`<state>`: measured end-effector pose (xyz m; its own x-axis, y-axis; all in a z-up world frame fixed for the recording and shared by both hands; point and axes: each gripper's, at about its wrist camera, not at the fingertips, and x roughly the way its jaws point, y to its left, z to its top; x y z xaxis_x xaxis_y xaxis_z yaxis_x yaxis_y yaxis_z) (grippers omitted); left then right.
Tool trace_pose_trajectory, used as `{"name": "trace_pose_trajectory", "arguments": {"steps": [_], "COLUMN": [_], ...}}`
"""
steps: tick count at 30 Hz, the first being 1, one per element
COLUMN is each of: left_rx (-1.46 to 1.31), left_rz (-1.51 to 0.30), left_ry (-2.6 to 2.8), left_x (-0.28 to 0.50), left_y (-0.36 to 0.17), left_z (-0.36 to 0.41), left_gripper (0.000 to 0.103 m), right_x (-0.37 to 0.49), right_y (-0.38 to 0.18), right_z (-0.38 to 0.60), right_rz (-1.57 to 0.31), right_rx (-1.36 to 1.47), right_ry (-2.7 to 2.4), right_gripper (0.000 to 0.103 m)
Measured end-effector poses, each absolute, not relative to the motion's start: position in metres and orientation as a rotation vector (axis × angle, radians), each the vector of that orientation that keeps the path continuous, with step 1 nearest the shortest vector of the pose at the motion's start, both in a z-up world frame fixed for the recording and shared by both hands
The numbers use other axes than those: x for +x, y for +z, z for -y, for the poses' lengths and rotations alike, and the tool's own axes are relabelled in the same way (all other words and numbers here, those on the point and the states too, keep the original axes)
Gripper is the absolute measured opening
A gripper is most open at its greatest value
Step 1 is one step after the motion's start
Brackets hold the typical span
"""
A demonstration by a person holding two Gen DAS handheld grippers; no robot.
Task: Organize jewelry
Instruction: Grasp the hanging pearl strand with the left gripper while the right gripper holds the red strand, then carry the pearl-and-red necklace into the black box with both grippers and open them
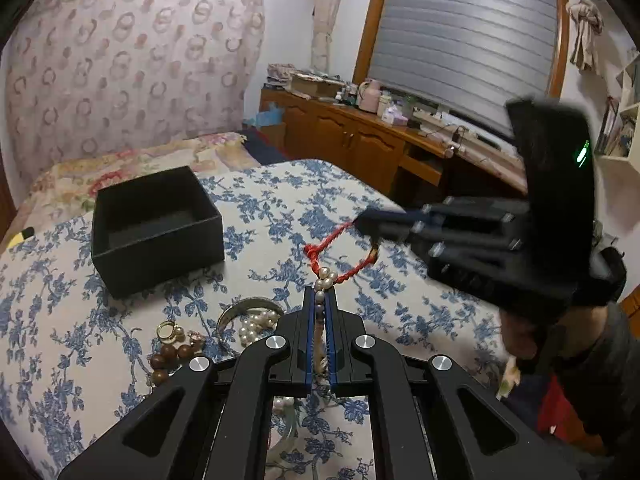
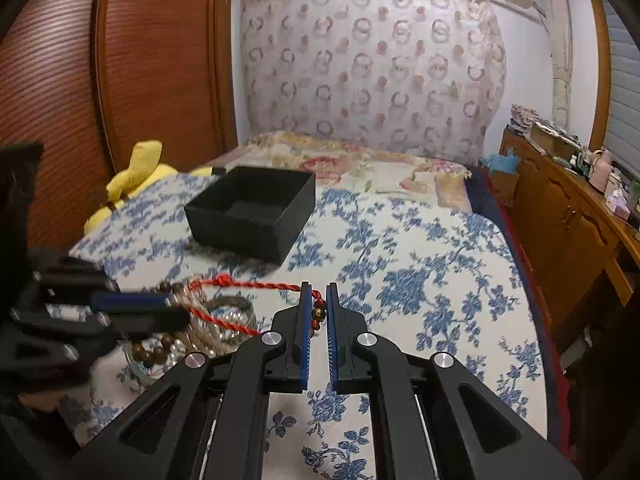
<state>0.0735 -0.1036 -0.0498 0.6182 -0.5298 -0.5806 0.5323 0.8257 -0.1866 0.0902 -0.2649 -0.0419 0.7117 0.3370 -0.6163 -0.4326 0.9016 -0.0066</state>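
Red cord (image 2: 256, 286) spans between our two grippers above the bed (image 2: 420, 248): left gripper (image 1: 319, 300) pinching the pearl strand (image 1: 320, 316), right gripper (image 2: 318, 308) pinching the cord's beaded end. Pulling apart risks snapping the tangle or dragging loose pieces (image 1: 176, 344) away from the black box (image 1: 156, 228).

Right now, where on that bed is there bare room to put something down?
Free: the blue-flowered bedspread right of the black box, toward the wooden cabinets. Crowded: the near-left heap of pearls, wooden beads and ring, where both grippers stretch the red cord.
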Motion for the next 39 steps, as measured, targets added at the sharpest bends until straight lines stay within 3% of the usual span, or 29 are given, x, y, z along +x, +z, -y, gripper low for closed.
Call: {"name": "trace_pose_trajectory", "arguments": {"steps": [9,25,39], "left_rx": [-0.031,-0.065,-0.019], "left_rz": [-0.617,-0.497,-0.558], "left_ry": [-0.593,-0.486,-0.360], "left_x": [0.077,0.100,0.176], "left_y": [-0.024,0.041,0.028], "left_z": [0.084,0.033,0.018], "left_gripper": [0.004,0.004,0.004], "right_x": [0.094,0.105,0.144], "right_y": [-0.064,-0.054,-0.003], "right_z": [0.260,0.274,0.231], "right_rz": [-0.699,-0.667,-0.525], "right_rx": [-0.175,-0.160,-0.136], "right_ry": [0.426,0.393,0.475], "right_gripper": [0.008,0.008,0.008]}}
